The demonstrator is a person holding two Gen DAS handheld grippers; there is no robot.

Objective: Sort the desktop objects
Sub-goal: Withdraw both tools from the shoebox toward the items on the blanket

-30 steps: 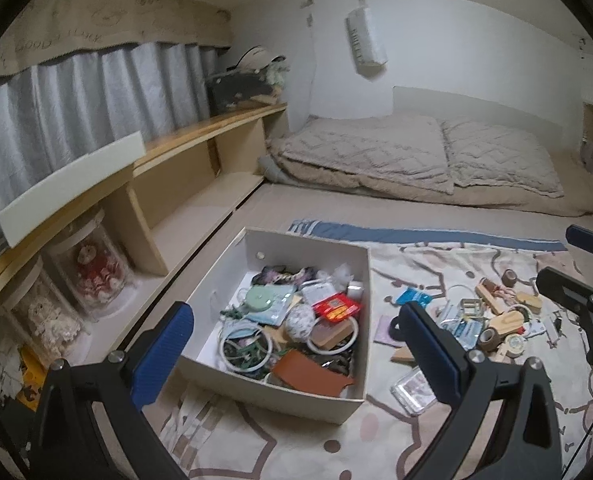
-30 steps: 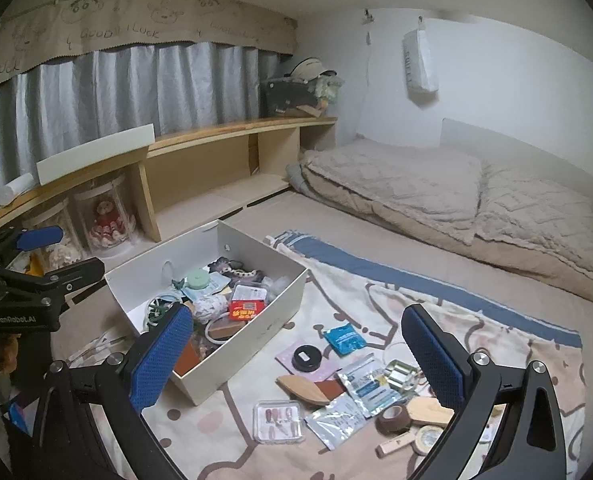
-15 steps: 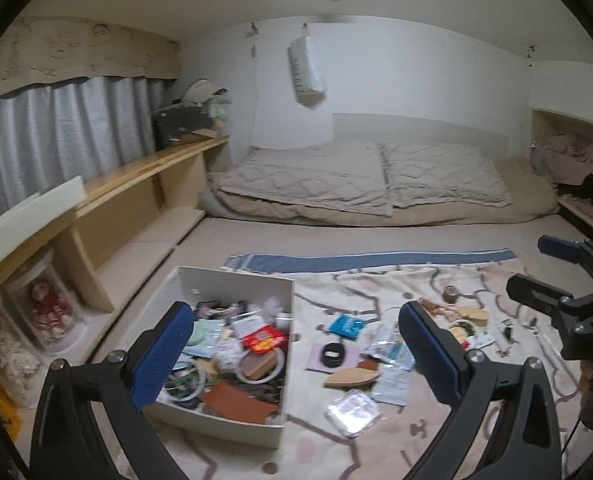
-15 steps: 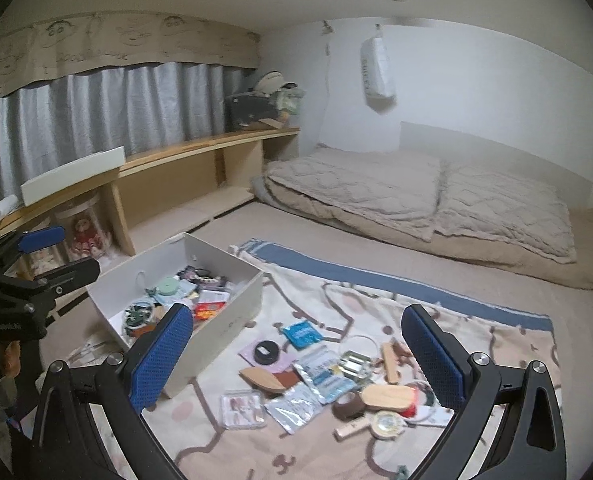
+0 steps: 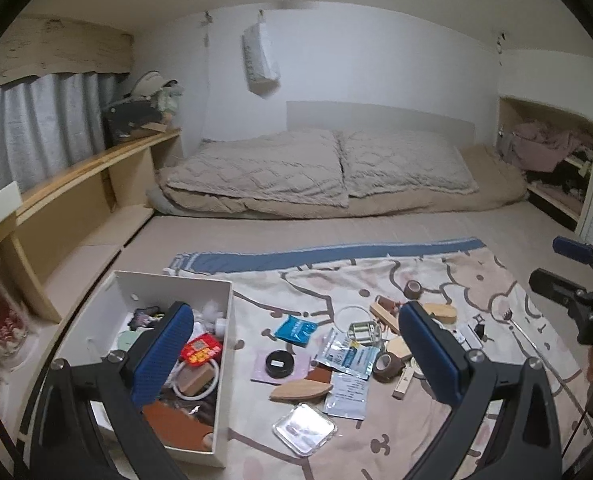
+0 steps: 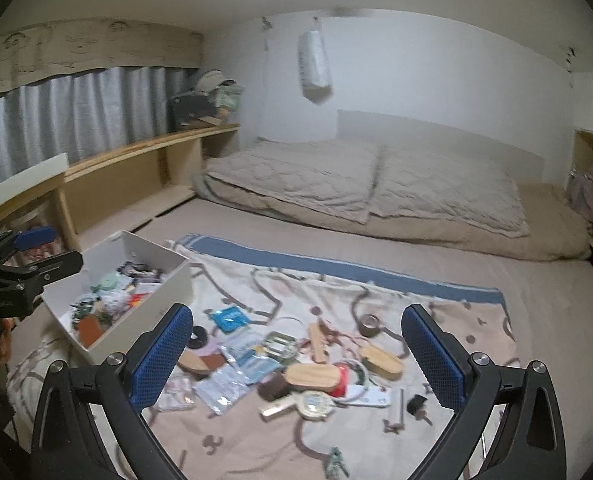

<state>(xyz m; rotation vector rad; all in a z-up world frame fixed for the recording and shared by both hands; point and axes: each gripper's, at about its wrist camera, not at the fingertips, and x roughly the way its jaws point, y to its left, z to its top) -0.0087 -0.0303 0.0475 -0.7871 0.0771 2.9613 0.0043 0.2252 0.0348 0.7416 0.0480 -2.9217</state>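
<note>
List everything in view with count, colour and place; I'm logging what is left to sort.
white box: 1, left on blanket, holding mixed small items
patterned blanket: 1, cream with blue edge, under everything
blue packet: 1, right of box
black round tin: 1, on a pink card
clear plastic case: 1, nearest the camera
brown tape rolls: at least 2, among the loose pile
wooden pieces: several, tan, scattered
bedding: beige, at far wall
left tongs: open, empty
right tongs: open, empty
</note>
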